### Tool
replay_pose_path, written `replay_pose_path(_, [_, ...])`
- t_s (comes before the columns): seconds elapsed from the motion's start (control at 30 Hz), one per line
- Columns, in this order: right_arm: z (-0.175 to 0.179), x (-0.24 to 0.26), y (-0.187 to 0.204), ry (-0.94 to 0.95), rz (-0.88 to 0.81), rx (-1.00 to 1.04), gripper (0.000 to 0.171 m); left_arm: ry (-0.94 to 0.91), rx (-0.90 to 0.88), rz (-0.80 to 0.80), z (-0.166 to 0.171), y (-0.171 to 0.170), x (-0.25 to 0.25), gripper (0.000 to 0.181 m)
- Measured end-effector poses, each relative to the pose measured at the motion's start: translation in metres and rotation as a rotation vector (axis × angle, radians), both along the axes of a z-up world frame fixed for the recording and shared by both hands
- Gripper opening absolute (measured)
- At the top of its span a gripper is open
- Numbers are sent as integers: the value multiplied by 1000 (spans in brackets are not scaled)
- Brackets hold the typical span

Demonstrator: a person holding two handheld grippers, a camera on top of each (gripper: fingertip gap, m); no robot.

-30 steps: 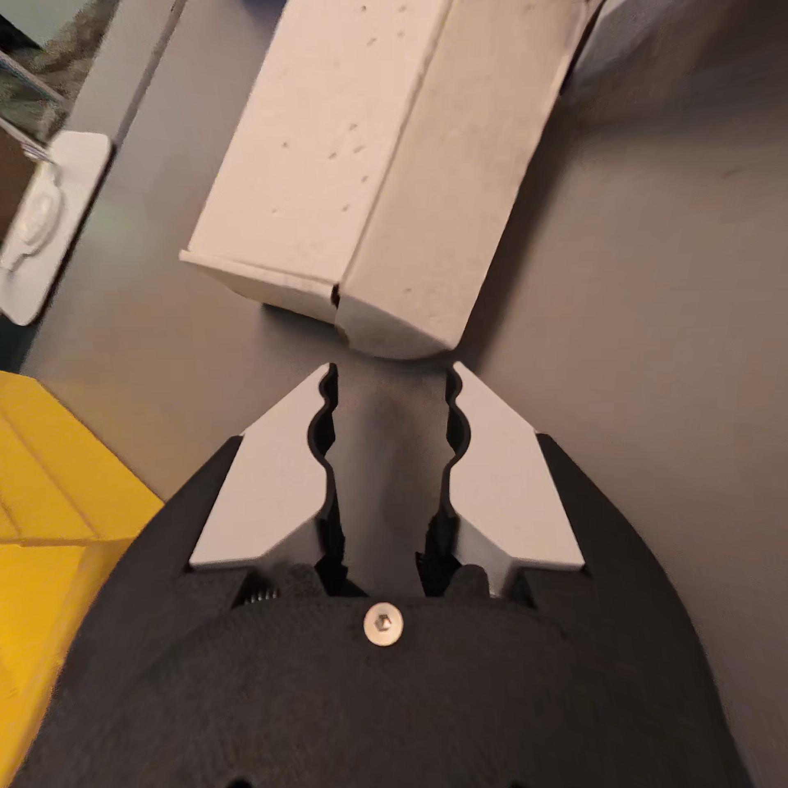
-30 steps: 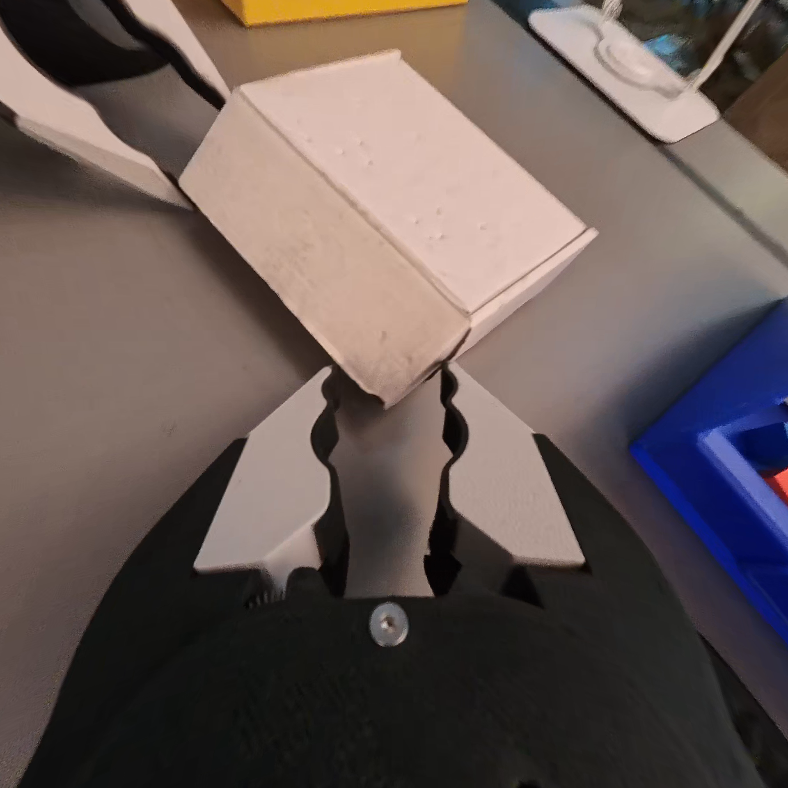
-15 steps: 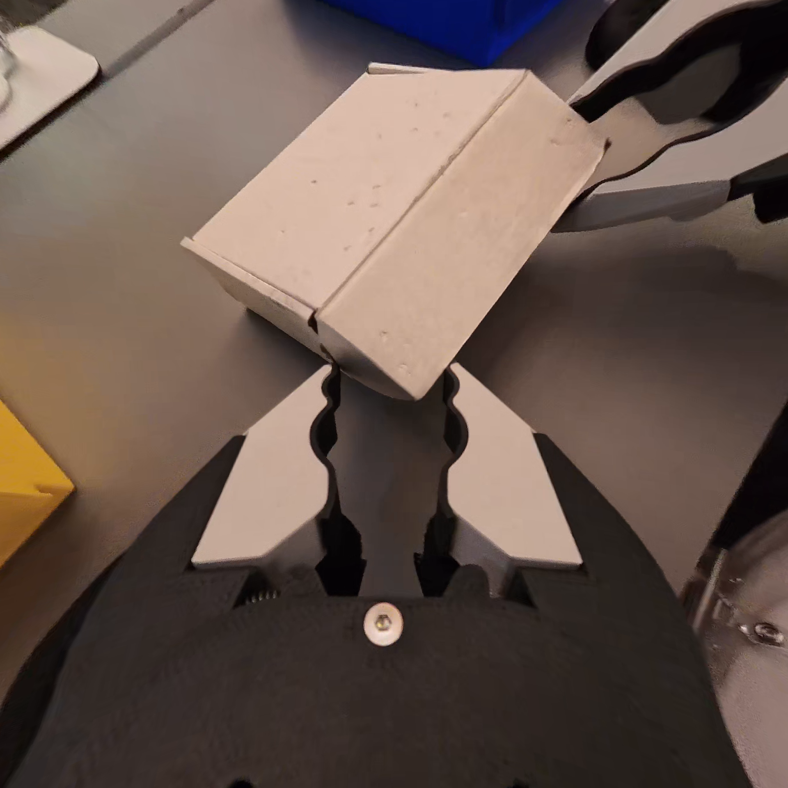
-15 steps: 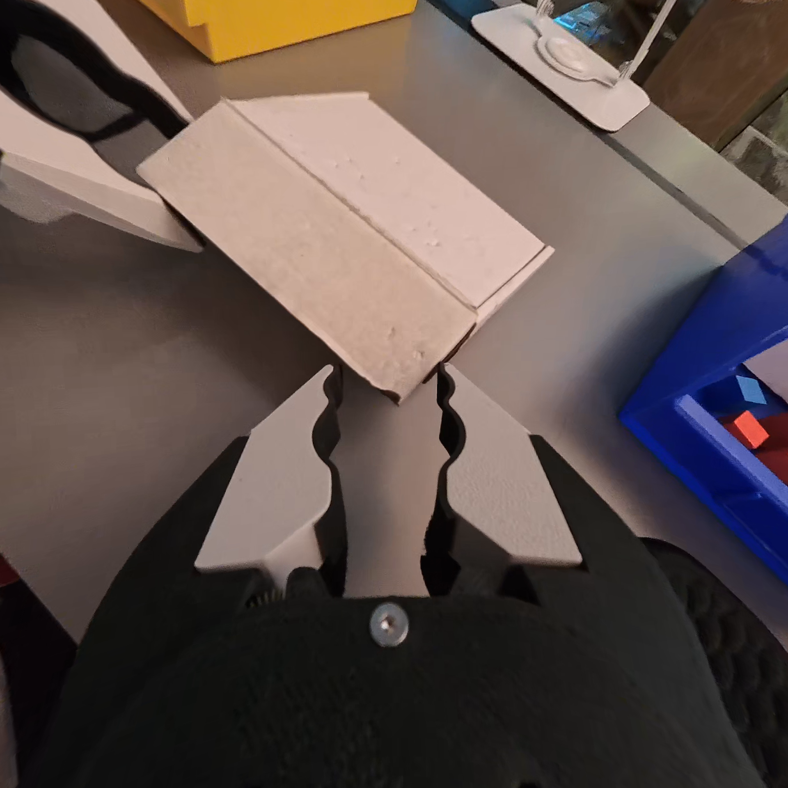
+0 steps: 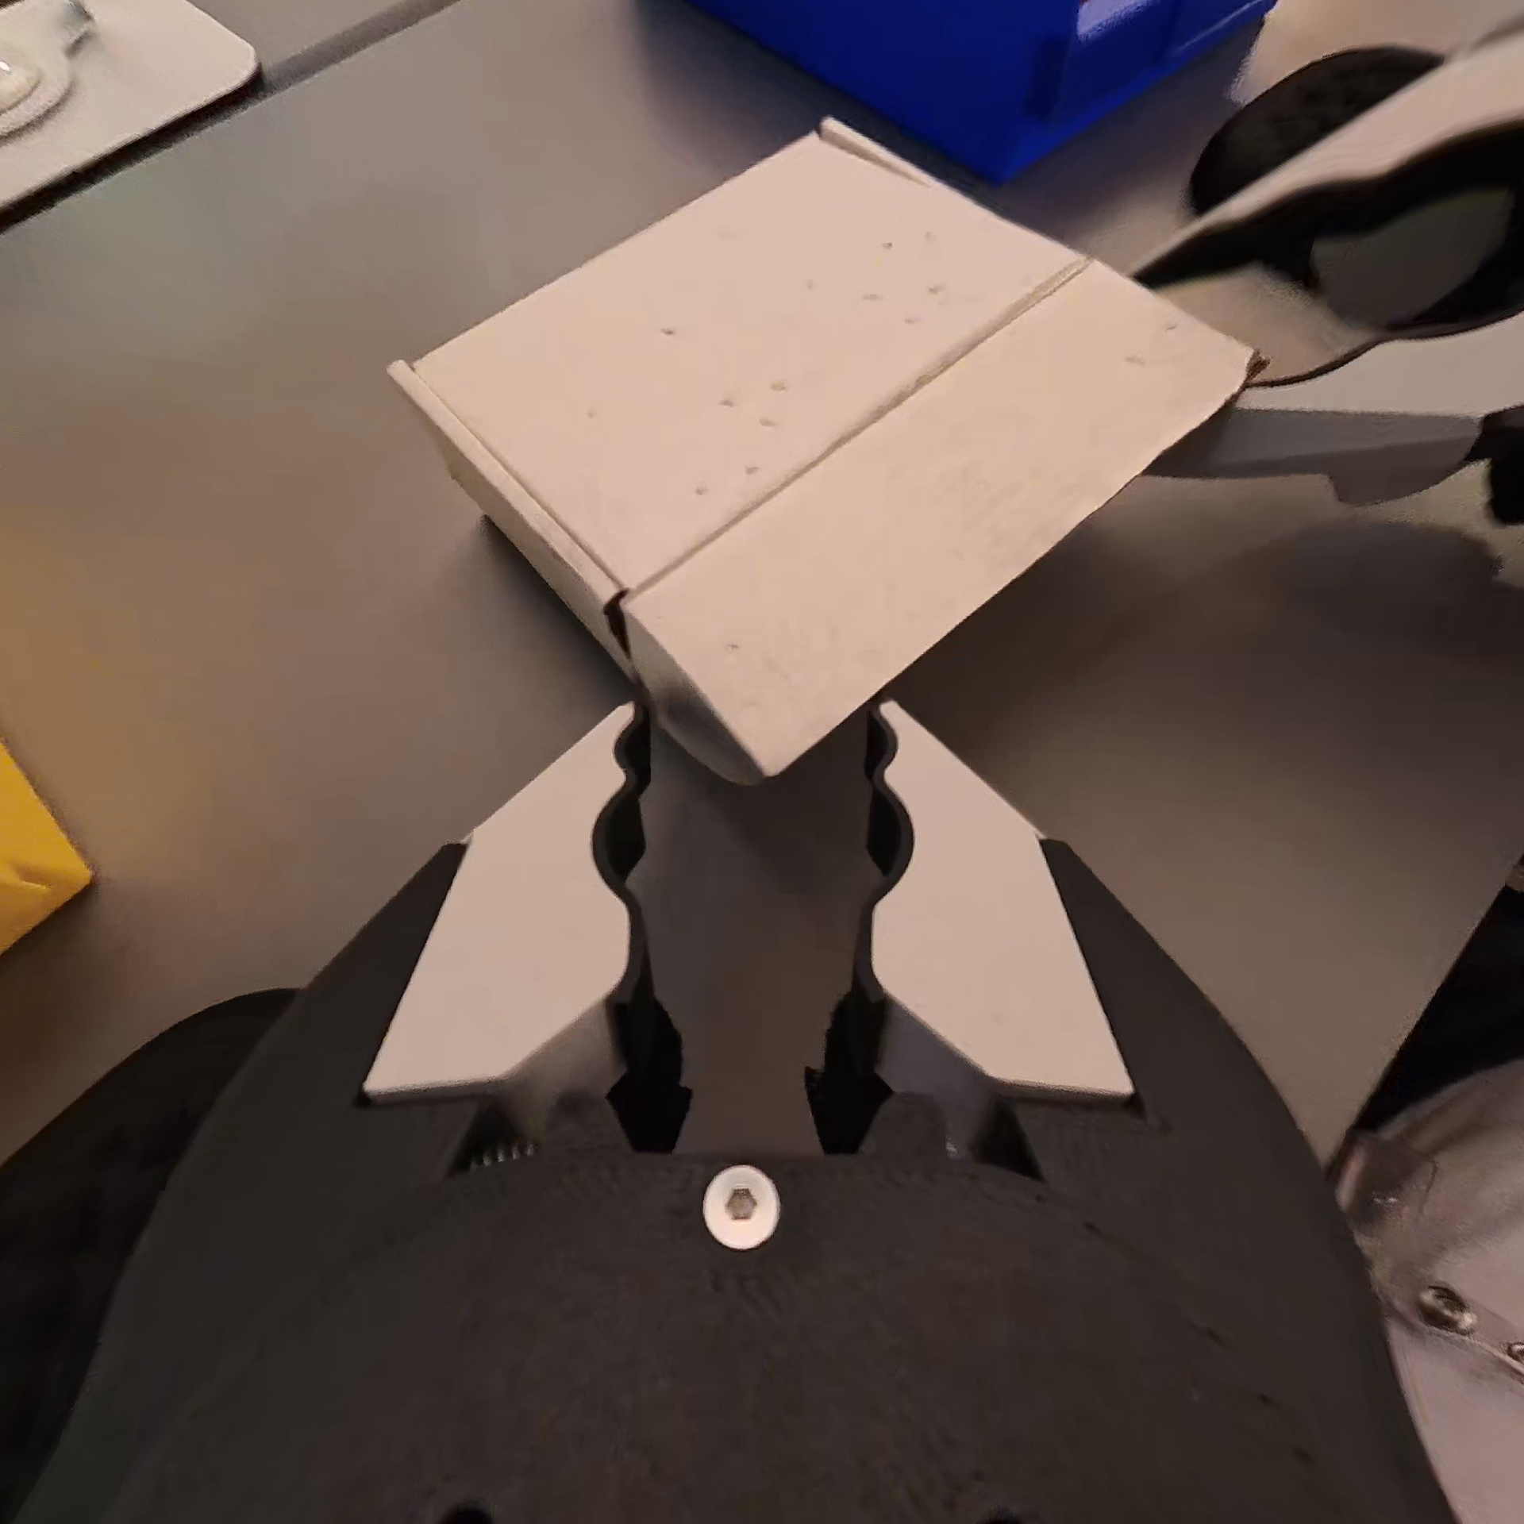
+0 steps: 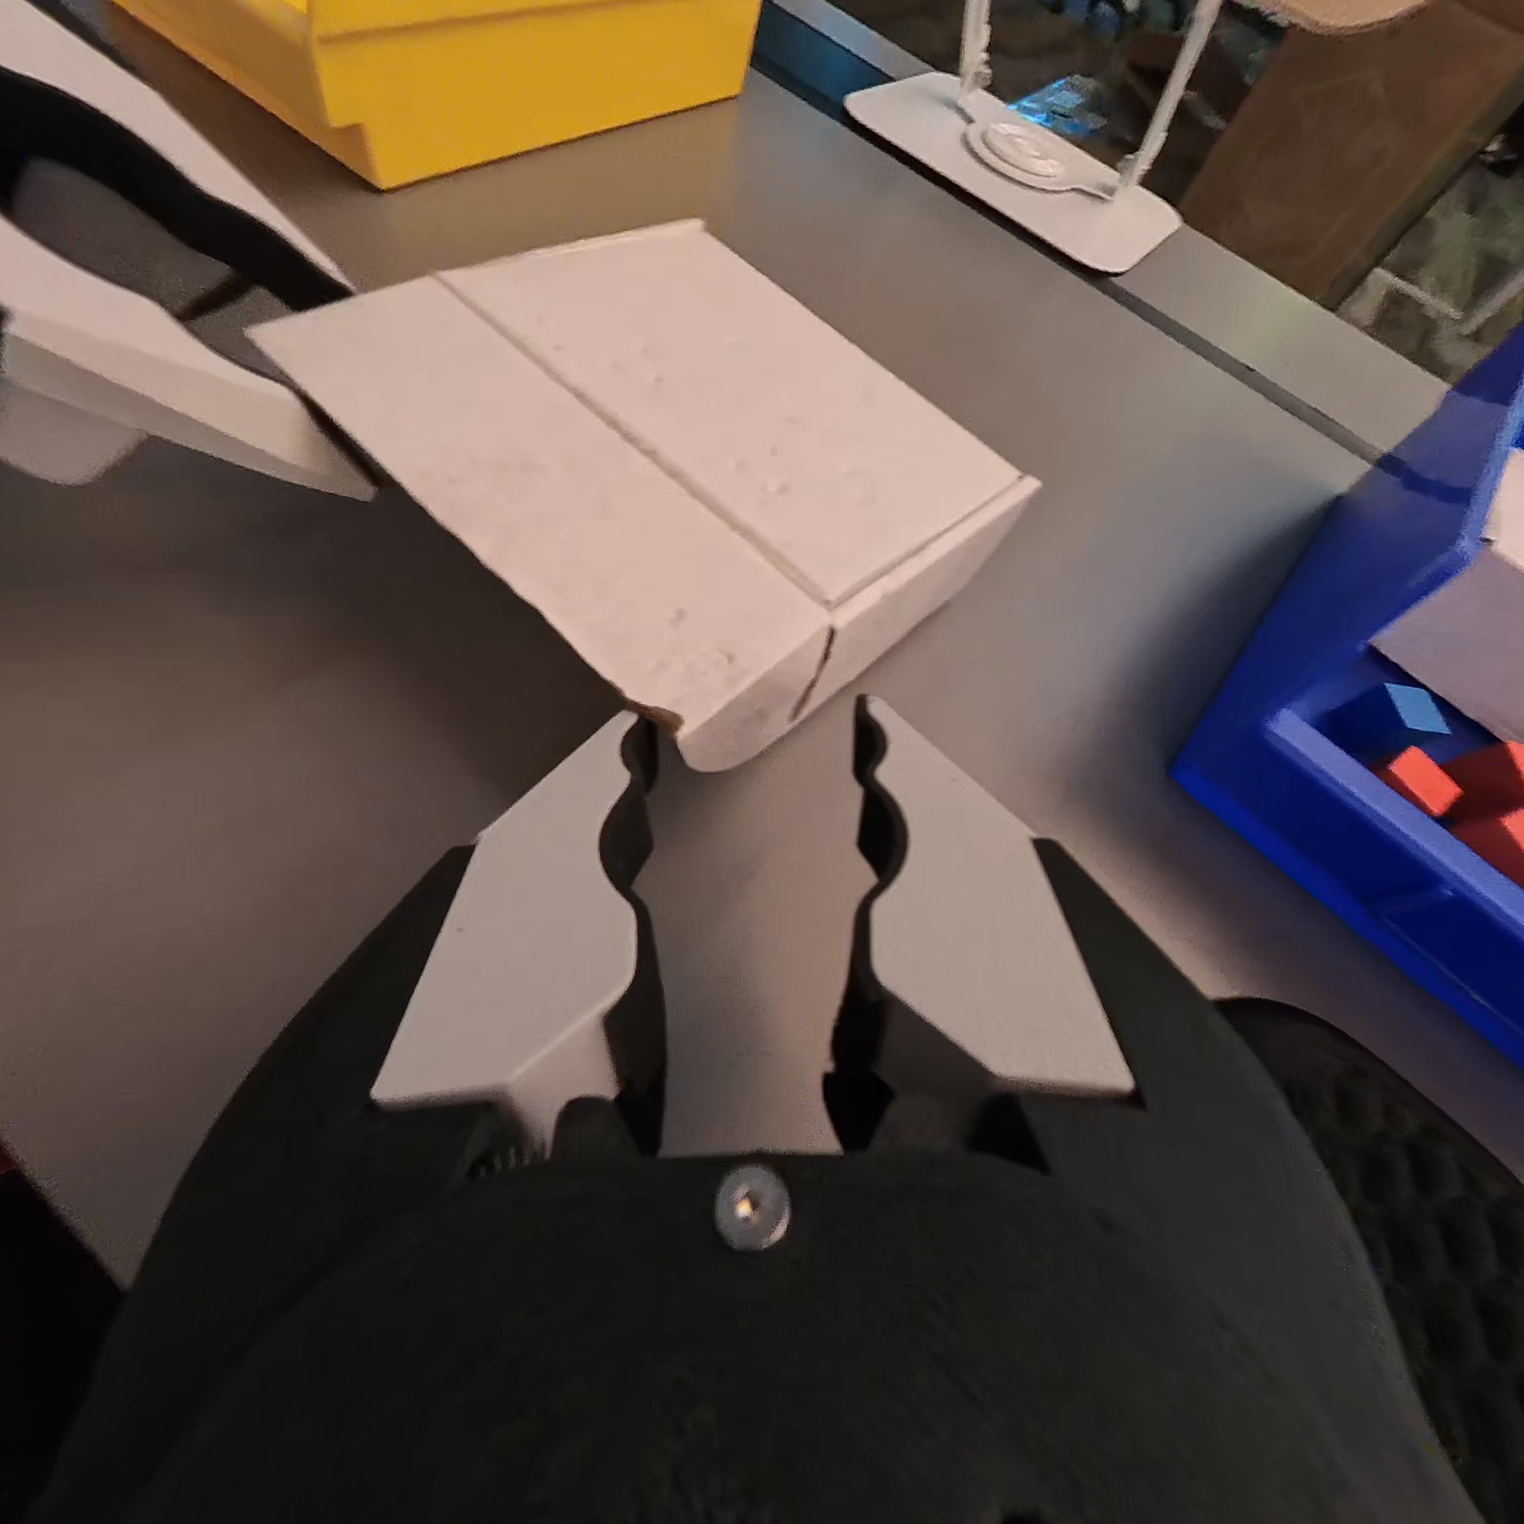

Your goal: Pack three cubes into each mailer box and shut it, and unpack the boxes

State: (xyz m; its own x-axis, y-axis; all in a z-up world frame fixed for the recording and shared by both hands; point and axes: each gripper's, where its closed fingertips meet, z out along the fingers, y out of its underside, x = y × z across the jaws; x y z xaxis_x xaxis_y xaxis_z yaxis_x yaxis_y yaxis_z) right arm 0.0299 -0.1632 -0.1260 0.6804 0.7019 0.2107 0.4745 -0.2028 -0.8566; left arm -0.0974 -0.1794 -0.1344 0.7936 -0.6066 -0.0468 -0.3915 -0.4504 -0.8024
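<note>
Flap of white mailer box [image 5: 742,429] swung up nearly level.
Both spread claws, left gripper [image 5: 754,726] and right gripper [image 6: 746,722], flank box corners at 12 o'clock, pinching nothing.

You've got an off-white mailer box [image 5: 742,429] in front of you, its cardboard speckled with tiny dents and crossed by one thin dark seam. Your left gripper [image 5: 754,726] shows pale grey fingers [image 5: 528,932] with black wavy inner edges on a matte black body, and your right gripper [image 6: 746,726] is coloured the same. Under it all, the surface [image 5: 247,412] is plain dark grey, tinted warm. There's a bright blue bin [image 6: 1361,783] on one side with red and blue cubes [image 6: 1422,779] inside, and a solid yellow bin [image 6: 462,74] on the other. The flat stand [image 6: 1014,165] is light grey.
</note>
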Motion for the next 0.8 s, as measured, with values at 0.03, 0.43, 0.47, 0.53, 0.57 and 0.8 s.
replay_pose_path(0.03, [-1,4,2,-8,-8,5,53,28,18,10,-1,0,-3,51])
replay_pose_path(0.43, [-9,-13,-11,22,128,-60,55,-162,-98,-102,-3,-11,11,57])
replay_pose_path(0.47, [-9,-14,-12,40,133,-78,58,-185,-101,-98,-2,-10,12,59])
replay_pose_path(0.53, [-6,-16,-16,95,156,-127,63,-202,-90,-86,0,-7,11,59])
replay_pose_path(0.57, [-4,-17,-18,134,167,-157,65,-202,-84,-79,0,-5,10,58])
replay_pose_path(0.8, [3,-14,-12,314,158,-283,65,-251,-91,-72,1,-2,12,54])
